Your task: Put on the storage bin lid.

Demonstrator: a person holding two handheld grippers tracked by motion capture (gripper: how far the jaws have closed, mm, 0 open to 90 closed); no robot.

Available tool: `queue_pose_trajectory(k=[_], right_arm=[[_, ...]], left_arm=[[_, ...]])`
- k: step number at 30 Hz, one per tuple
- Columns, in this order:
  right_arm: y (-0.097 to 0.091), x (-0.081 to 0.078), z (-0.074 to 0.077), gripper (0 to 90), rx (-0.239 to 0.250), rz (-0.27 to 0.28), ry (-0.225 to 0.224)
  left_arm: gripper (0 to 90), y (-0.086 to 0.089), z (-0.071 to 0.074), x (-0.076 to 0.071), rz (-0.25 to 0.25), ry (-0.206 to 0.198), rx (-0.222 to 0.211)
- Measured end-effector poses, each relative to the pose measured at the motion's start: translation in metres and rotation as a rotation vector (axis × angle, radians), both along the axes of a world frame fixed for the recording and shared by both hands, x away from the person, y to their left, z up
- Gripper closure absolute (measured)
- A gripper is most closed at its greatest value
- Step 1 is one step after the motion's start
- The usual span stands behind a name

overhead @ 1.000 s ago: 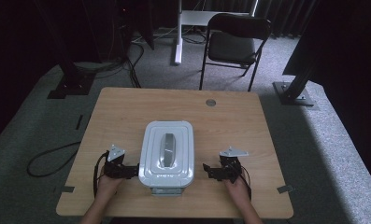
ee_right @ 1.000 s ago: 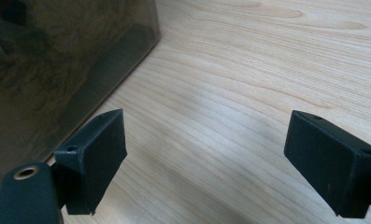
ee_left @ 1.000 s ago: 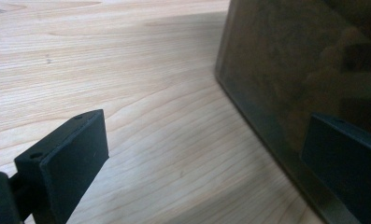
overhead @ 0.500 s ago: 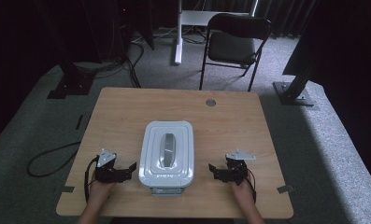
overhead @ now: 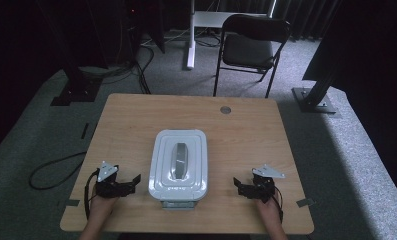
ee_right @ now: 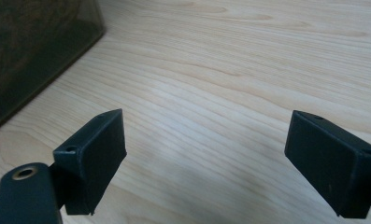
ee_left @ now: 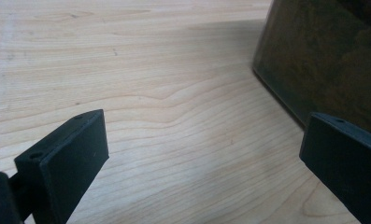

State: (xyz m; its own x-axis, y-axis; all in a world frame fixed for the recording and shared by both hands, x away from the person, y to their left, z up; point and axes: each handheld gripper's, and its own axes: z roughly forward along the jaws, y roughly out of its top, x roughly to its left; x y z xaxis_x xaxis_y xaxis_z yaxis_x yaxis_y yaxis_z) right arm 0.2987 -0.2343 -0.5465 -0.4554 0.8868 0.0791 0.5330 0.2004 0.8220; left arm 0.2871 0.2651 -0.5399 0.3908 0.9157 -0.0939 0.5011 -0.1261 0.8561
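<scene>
The box (overhead: 179, 167), white-lidded with a grey handle (overhead: 178, 161) along its top, sits on the table (overhead: 246, 135) near the front edge, about midway between the two grippers. In the gripper views its side wall looks dark and see-through.

The left gripper (overhead: 132, 183) lies just left of the box's front corner, tips pointing at it but short of touching. In the left gripper view its jaws are spread wide with bare wood between them, and the box wall (ee_left: 323, 56) stands ahead at upper right, beyond the right-hand jaw.

The right gripper (overhead: 238, 186) is farther off, well apart from the box's right side, tips aimed toward it. In the right gripper view its jaws are also wide apart over bare wood, with the box wall (ee_right: 33, 51) at upper left.

Both hands come in from the front edge, each gripper held low over the table and angled inward. The left hand (overhead: 100, 206) is behind its gripper, the right hand (overhead: 267, 210) behind the other.
</scene>
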Motion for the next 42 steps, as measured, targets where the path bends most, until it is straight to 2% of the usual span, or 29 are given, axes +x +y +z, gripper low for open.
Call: queue_pose_trajectory(k=[10, 13, 15, 19, 21, 29, 33, 37, 42], right_arm=[[-0.031, -0.011, -0.004, 11.8, 0.012, -0.077, 0.001], [-0.039, -0.014, -0.005, 11.8, 0.004, -0.106, 0.0], [-0.043, -0.016, -0.005, 11.8, -0.004, -0.123, 0.001], [-0.052, -0.02, -0.006, 11.8, -0.022, -0.156, 0.003], [-0.057, -0.022, -0.007, 11.8, -0.021, -0.172, 0.003], [-0.065, -0.025, -0.007, 11.8, -0.022, -0.21, 0.001], [-0.067, -0.026, -0.006, 11.8, -0.022, -0.22, -0.002], [-0.072, -0.026, -0.006, 11.8, -0.039, -0.262, -0.01], [-0.081, -0.026, -0.008, 11.8, -0.002, -0.311, -0.001]], left_arm=[[1.9, 0.017, -0.003, -0.009, 0.044, 0.003, 0.005], [1.9, 0.022, -0.004, -0.012, 0.06, 0.003, -0.004], [1.9, 0.025, -0.005, -0.013, 0.075, 0.012, 0.014], [1.9, 0.033, -0.006, -0.015, 0.099, 0.012, 0.01], [1.9, 0.036, -0.007, -0.017, 0.112, 0.018, 0.023], [1.9, 0.047, -0.008, -0.025, 0.147, 0.009, 0.041], [1.9, 0.051, -0.009, -0.028, 0.164, 0.026, 0.038], [1.9, 0.053, -0.009, -0.031, 0.179, 0.028, 0.053], [1.9, 0.057, -0.009, -0.032, 0.194, 0.032, 0.042]])
